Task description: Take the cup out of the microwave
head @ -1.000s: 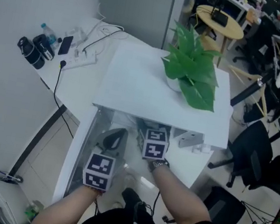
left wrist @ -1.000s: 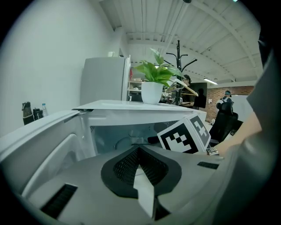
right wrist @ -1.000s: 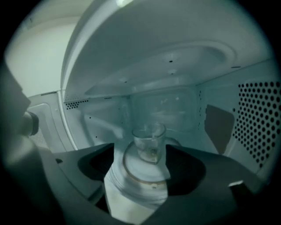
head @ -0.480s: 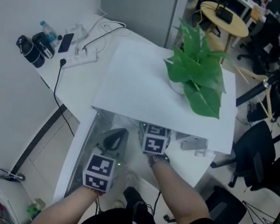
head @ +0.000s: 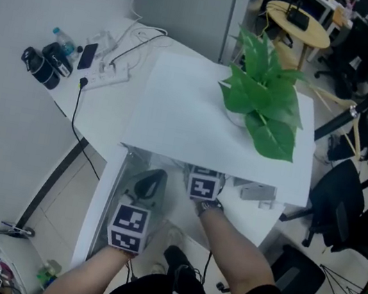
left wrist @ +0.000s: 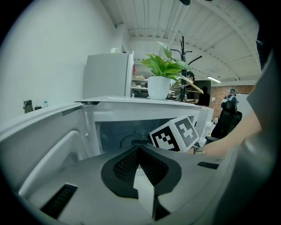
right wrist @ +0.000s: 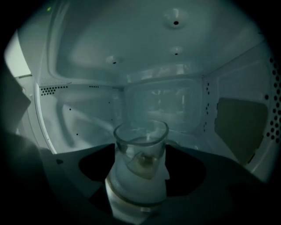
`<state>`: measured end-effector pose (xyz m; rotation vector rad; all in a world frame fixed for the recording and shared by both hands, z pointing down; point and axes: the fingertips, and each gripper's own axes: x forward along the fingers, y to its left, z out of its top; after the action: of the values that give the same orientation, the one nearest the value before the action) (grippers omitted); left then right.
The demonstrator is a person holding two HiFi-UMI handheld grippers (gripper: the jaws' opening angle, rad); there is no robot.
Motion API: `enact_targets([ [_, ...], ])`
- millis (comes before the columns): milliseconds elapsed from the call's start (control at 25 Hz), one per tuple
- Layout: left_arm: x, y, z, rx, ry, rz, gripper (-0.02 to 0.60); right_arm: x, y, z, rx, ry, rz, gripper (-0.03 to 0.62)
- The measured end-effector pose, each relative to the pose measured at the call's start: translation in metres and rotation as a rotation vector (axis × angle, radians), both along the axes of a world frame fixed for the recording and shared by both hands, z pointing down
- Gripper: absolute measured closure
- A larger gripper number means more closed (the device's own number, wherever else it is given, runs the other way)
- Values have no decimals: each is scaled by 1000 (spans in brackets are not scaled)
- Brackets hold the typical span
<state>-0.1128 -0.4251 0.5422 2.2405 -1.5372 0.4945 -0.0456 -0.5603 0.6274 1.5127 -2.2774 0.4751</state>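
Flanking the cup (right wrist: 140, 147), jaws of the right tool (right wrist: 141, 169) have just been closing

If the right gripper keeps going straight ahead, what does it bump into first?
Probably the glass cup in the microwave: it stands between the jaws of the right gripper, which have just been closing.

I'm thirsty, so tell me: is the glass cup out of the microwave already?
No, the glass cup stands inside the microwave, with its white walls all around it.

Potted plant (left wrist: 163, 75) atop open microwave (left wrist: 145, 115), marker cube (left wrist: 175, 134) at opening.
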Motion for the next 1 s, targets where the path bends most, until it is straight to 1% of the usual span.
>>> enact_targets([
  [80, -1, 0, 0, -1, 0, -2, 584, 2, 0, 0, 1, 5, -1, 247],
  [120, -1, 0, 0, -1, 0, -3, 584, 2, 0, -1, 0, 5, -2, 250],
  [440, 6, 4, -1, 4, 3, 12, 584, 6, 18, -2, -27, -10, -22, 253],
  [600, 8, 9, -1, 4, -1, 16, 584, 15, 29, 3, -46, -30, -17, 255],
  [1000, 19, 29, -10, 22, -6, 36, 584, 25, 60, -10, -39, -52, -28, 258],
])
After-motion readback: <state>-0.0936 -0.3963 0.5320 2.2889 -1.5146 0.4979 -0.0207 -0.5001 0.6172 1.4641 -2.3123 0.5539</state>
